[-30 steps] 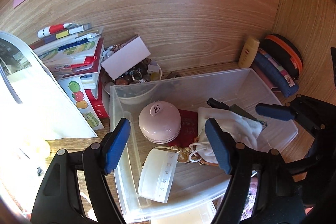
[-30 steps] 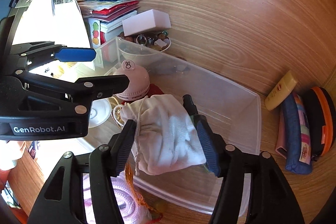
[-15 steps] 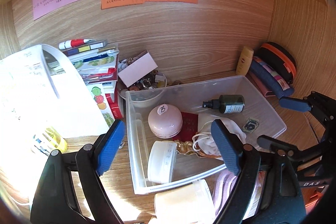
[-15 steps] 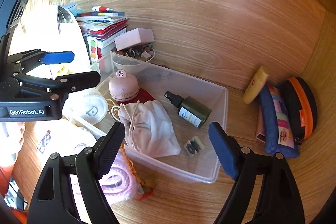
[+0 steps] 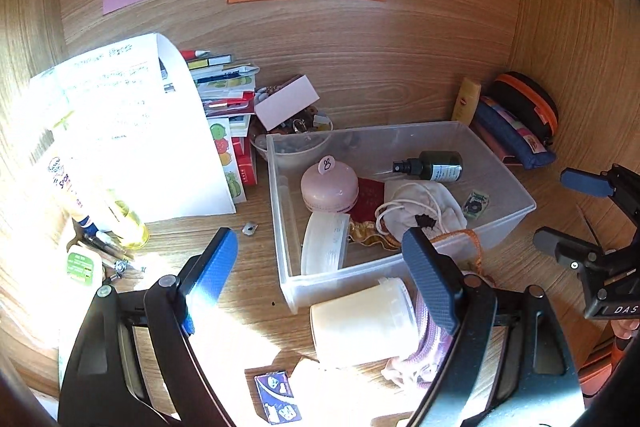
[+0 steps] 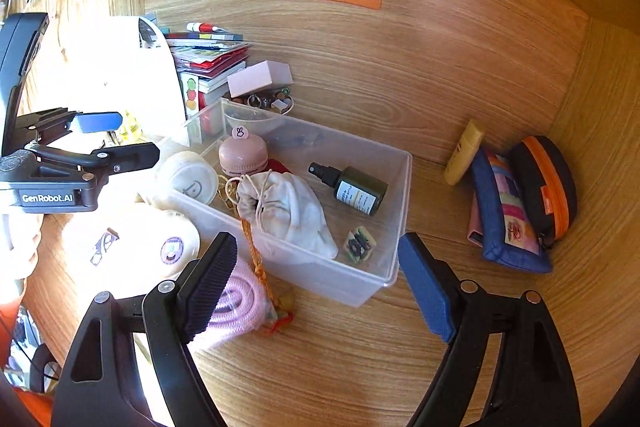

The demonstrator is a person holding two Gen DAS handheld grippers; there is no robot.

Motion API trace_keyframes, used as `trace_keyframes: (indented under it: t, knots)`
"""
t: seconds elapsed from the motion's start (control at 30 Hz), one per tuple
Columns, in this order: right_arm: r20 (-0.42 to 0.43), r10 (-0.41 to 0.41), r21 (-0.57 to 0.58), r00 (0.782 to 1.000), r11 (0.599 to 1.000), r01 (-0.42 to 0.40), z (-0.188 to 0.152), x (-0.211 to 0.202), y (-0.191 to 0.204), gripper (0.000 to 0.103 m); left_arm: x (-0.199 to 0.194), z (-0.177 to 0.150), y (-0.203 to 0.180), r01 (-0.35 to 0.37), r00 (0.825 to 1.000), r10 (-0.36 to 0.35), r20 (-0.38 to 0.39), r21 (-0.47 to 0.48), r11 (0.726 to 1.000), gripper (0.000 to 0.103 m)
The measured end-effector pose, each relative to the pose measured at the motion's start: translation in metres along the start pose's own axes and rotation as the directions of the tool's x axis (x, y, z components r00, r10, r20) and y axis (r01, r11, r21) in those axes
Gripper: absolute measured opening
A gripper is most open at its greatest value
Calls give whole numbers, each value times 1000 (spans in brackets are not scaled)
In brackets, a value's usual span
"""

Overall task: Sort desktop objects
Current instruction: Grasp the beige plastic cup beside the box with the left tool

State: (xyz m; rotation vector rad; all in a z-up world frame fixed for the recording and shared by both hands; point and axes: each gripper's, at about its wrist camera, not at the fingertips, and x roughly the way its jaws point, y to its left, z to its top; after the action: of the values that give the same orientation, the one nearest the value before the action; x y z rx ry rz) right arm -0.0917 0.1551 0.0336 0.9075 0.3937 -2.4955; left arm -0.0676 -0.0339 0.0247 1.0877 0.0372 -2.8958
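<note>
A clear plastic bin (image 5: 280,227) stands on the wooden desk. In it lie a pink round case (image 5: 330,187), a dark spray bottle (image 5: 434,167), a white drawstring pouch (image 5: 420,203), a white round jar (image 5: 324,245) and a small patterned tile (image 5: 476,203). My left gripper (image 5: 320,275) hangs open in front of the bin's near-left corner, with nothing between its fingers. My right gripper (image 6: 318,285) is open too, short of the bin (image 6: 394,211) and clear of the pouch (image 6: 296,211). A cream jar (image 5: 360,323) and a pink knitted item (image 6: 236,311) lie on the desk before the bin.
Stacked books (image 5: 228,99), a sunlit white sheet (image 5: 132,131) and a trinket bowl (image 5: 296,131) crowd the back left. Pens and a yellow bottle (image 5: 124,227) lie at the left. A yellow tube (image 6: 464,151) and zip pouches (image 6: 516,211) fill the right corner. Wooden walls enclose the desk.
Both grippers have drawn back and slightly up from the bin, and their jaws have widened. The right one has let go of the white pouch, which now lies in the bin.
</note>
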Motion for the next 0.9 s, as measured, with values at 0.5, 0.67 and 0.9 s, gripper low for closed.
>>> trace_keyframes:
  t: [0.5,0.67,0.9]
  knots:
    - [-83,97,69,992,993,-92,-39,5,9,82,-6,-55,9,19,994,-23,-103,-41,999,85]
    - [-111,68,46,992,997,-63,-49,17,17,82,0,-56,-4,67,991,-71,-113,-37,997,85]
    - [-147,35,39,988,999,-30,-58,34,6,81,20,-55,-21,91,985,-94,-144,-25,996,85]
